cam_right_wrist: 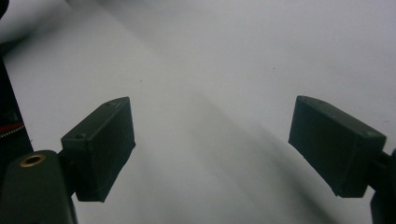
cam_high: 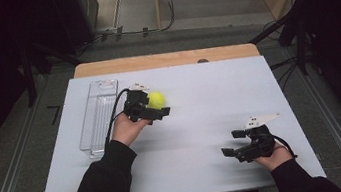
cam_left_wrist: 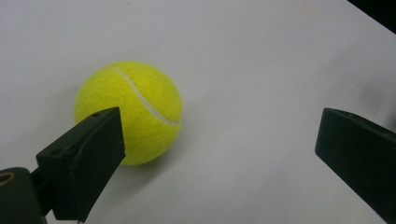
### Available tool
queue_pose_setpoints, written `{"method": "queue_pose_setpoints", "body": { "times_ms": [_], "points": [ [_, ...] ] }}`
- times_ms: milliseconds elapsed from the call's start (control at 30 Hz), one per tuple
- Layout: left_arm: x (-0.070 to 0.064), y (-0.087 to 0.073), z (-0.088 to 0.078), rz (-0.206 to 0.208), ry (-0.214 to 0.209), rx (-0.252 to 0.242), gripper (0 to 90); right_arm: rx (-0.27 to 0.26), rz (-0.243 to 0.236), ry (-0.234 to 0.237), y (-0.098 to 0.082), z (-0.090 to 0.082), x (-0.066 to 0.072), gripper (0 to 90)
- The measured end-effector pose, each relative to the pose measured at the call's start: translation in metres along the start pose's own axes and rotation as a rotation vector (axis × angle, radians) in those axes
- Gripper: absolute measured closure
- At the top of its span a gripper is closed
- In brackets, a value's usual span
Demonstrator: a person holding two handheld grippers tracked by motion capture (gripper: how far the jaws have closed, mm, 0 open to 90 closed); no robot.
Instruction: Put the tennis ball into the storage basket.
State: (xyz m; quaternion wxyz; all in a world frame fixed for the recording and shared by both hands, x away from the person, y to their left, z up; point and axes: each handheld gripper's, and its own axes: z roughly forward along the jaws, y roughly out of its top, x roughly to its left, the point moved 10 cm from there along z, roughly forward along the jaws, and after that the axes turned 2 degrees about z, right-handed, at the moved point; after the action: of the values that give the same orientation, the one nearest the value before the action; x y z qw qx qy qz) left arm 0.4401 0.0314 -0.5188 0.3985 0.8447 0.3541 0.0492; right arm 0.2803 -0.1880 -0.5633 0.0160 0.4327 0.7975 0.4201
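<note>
A yellow tennis ball point(cam_high: 156, 99) sits on the white table point(cam_high: 209, 100), left of the middle and toward the far side, just to the right of a clear plastic tray point(cam_high: 99, 117) that lies lengthwise near the table's left edge. The left gripper point(cam_high: 153, 109) is right at the ball, its jaws spread wide and gripping nothing; in the left gripper view the ball point(cam_left_wrist: 128, 112) rests on the table surface close against the left-hand jaw, partly behind it, while the other jaw stands well apart from it across bare white table. The right gripper point(cam_high: 232, 144) hovers over the near right part of the table, well away from the ball, held in the person's hand with a dark sleeve behind it. Its jaws are also spread apart and bare, and the right gripper view shows plain table between them.
</note>
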Motion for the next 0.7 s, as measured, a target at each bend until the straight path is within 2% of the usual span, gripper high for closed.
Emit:
{"method": "queue_pose_setpoints", "body": {
  "times_ms": [167,267,500,700],
  "points": [
    [0.006,0.006,0.004,-0.003,0.019,-0.004,2.2,-0.002,-0.001,0.000,0.000,0.000,0.000,12.4],
    [0.011,0.009,0.006,-0.020,0.024,-0.014,2.2,-0.001,-0.001,0.000,0.000,0.000,0.000,12.4],
    [0.018,0.017,0.010,-0.019,0.043,0.003,2.2,-0.003,-0.002,0.002,0.000,0.000,0.000,12.5],
    [0.027,0.025,0.011,-0.039,0.054,-0.004,2.2,-0.001,-0.002,0.004,0.000,0.000,0.001,12.4]
  ]
}}
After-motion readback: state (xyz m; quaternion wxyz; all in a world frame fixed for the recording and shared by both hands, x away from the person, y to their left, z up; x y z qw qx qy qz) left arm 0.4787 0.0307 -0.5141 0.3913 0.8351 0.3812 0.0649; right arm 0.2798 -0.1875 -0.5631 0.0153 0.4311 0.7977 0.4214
